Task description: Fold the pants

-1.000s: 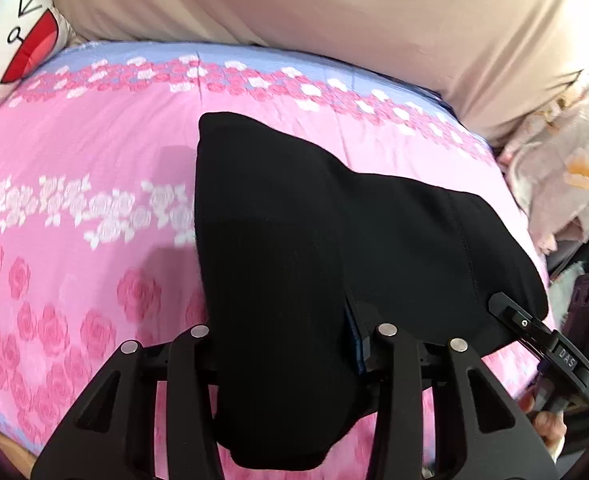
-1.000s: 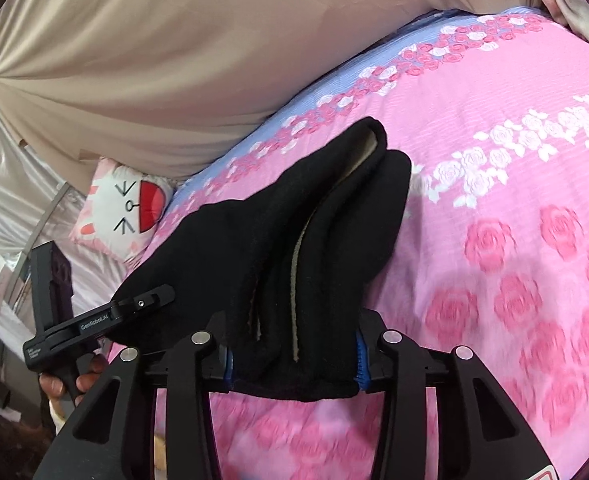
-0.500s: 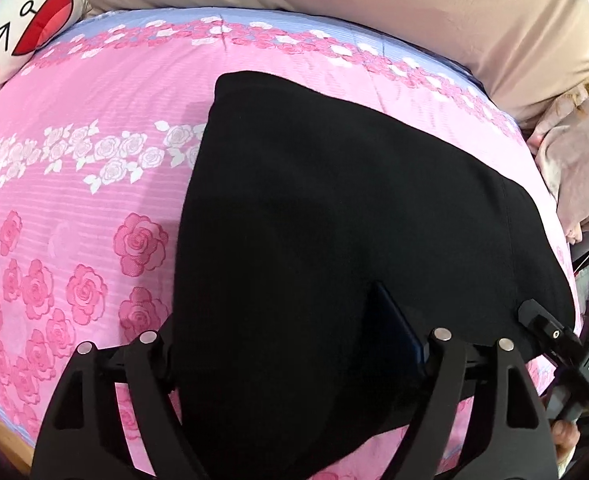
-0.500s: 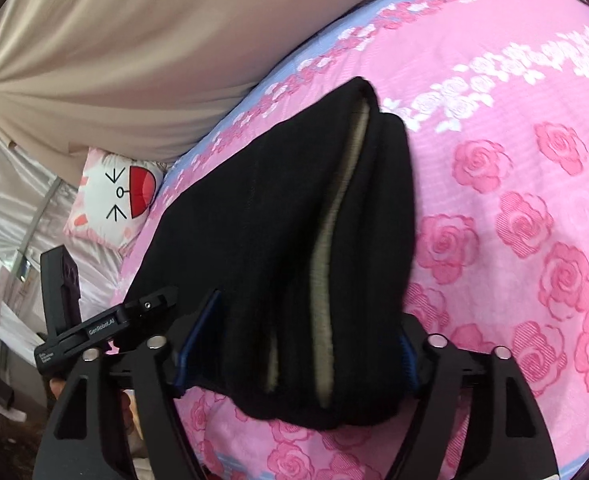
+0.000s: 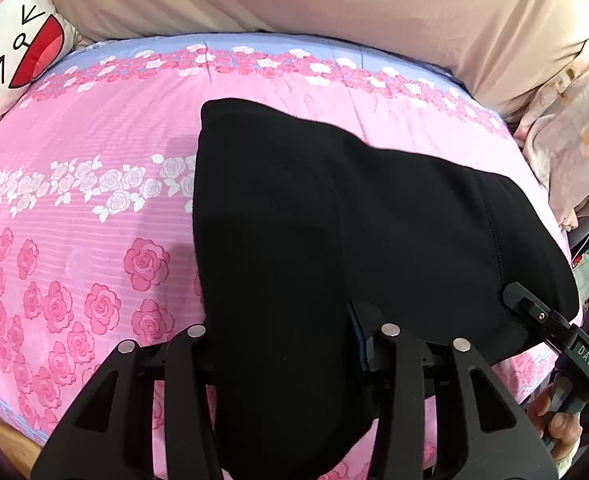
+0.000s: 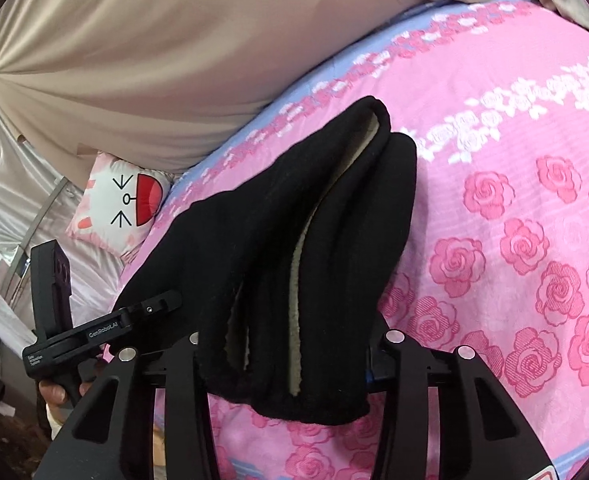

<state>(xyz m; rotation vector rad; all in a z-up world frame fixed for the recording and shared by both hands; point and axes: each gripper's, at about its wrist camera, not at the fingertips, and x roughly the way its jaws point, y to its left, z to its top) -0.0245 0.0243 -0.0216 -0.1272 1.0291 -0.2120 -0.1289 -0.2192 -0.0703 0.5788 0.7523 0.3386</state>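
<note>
On the rose bedspread [image 5: 94, 240], black pants [image 5: 334, 220] folded, left claw [image 5: 290, 336] and right claw [image 6: 290, 340] each gripping a near edge.

**Both grippers clamped**

The left gripper [image 5: 290, 360] has its fingers [image 5: 388, 344] closed on black cloth. The right gripper [image 6: 290, 356] is clamped likewise, fingers [image 6: 392, 350] pressed against the bundle. Each gripper shows at the edge of the other's view, held by a bare hand [image 5: 560, 426].

- Black pants [image 5: 302, 240]: matt, fuzzy knit, pale fleecy lining.
- Floral bedsheet [image 5: 94, 208]: smooth woven cloth.
- Left gripper [image 5: 290, 344]: matt black plastic, shiny metal pins.
</note>
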